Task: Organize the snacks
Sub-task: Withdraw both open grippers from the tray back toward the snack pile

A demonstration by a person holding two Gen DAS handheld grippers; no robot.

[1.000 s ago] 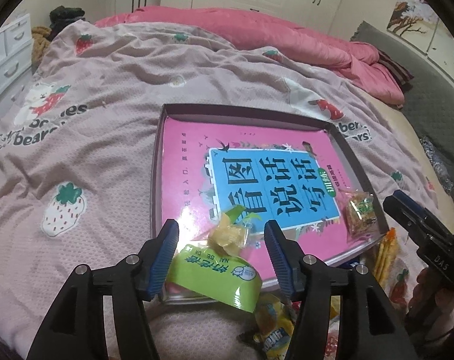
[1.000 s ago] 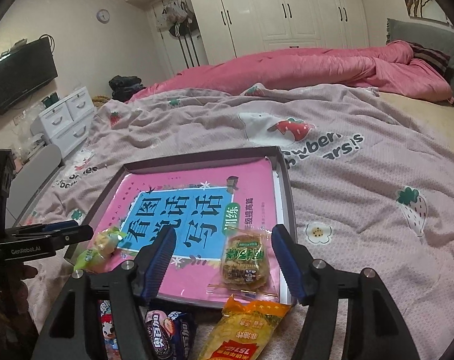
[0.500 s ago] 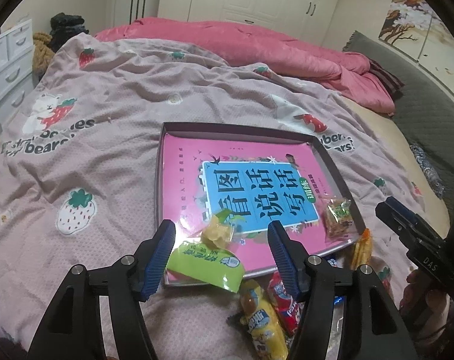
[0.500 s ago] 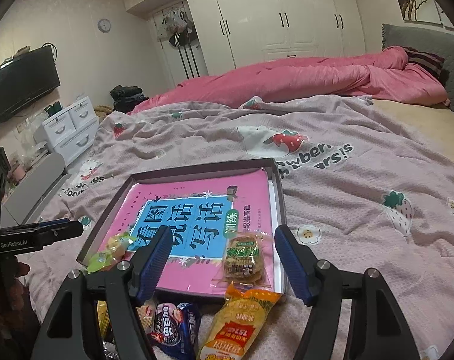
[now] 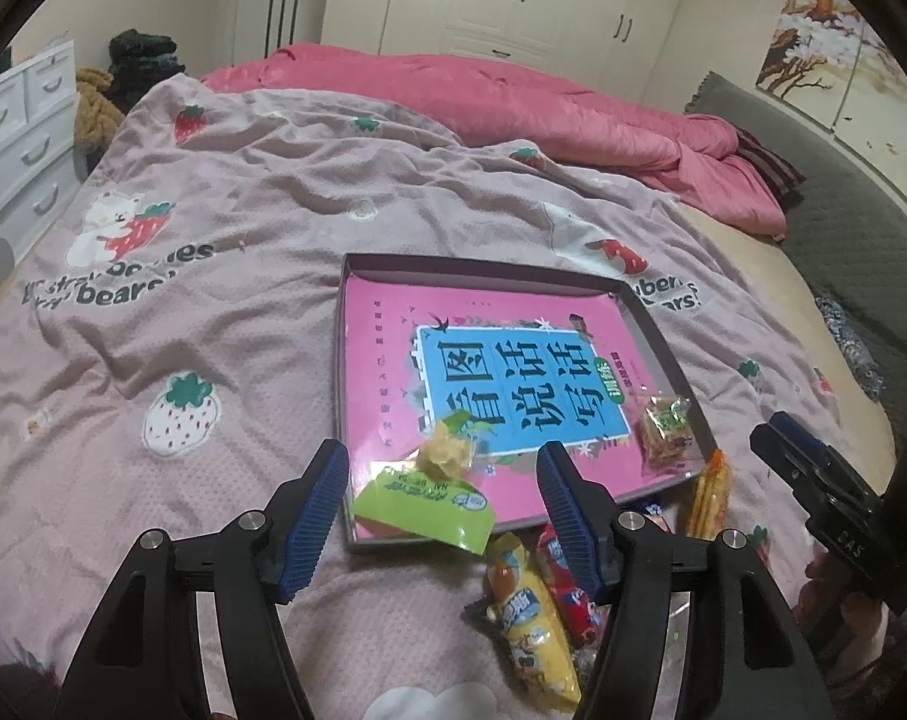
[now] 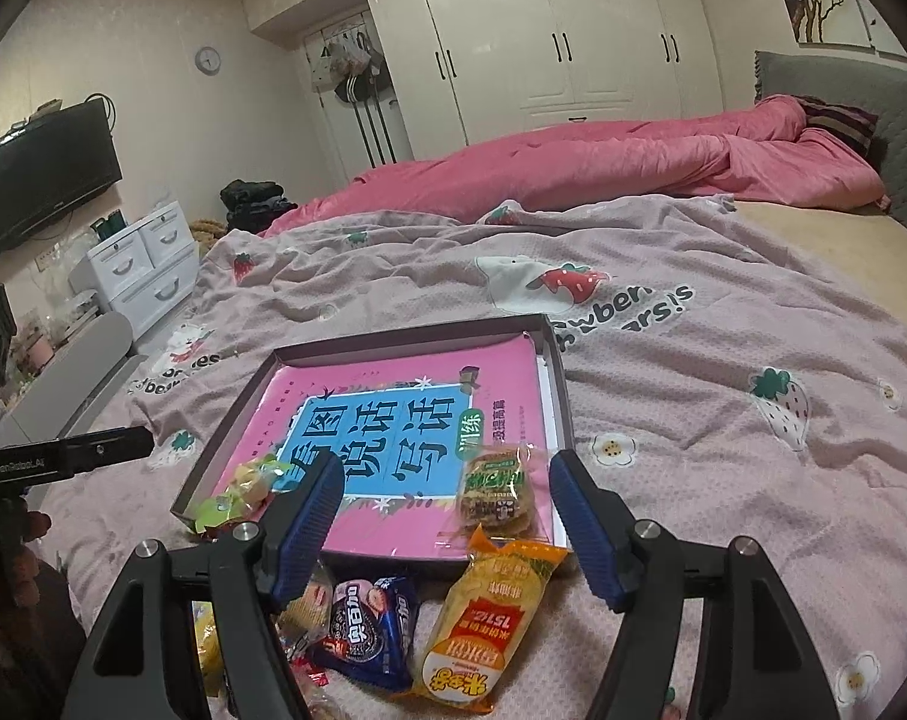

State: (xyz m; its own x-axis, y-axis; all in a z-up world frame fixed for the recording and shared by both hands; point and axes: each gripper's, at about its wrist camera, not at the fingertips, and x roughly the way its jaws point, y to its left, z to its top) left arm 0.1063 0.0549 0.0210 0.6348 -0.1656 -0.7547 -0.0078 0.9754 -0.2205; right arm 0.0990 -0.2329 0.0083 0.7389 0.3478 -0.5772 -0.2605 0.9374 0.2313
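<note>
A shallow dark tray (image 5: 489, 269) (image 6: 405, 343) with a pink and blue book cover inside lies on the bed. In it are a green and yellow snack packet (image 5: 423, 495) (image 6: 237, 495) at the near left corner and a clear cookie packet (image 5: 666, 432) (image 6: 495, 489) at the near right. Loose snacks lie in front of the tray: a yellow packet (image 5: 531, 612), a red one (image 5: 567, 582), an orange-yellow bag (image 6: 489, 612) and a blue Oreo pack (image 6: 369, 624). My left gripper (image 5: 444, 468) and right gripper (image 6: 444, 480) are open, empty, above the near edge.
The pink strawberry bedspread (image 5: 183, 300) covers the bed, with a rolled pink quilt (image 6: 573, 174) at the back. A white drawer unit (image 6: 141, 264) and a wall TV (image 6: 39, 174) stand on the left. A grey headboard (image 5: 843, 228) runs along the right.
Both grippers have drawn back and up from the tray, so more loose snacks show in front of it. The green packet stays in the tray's near left corner.
</note>
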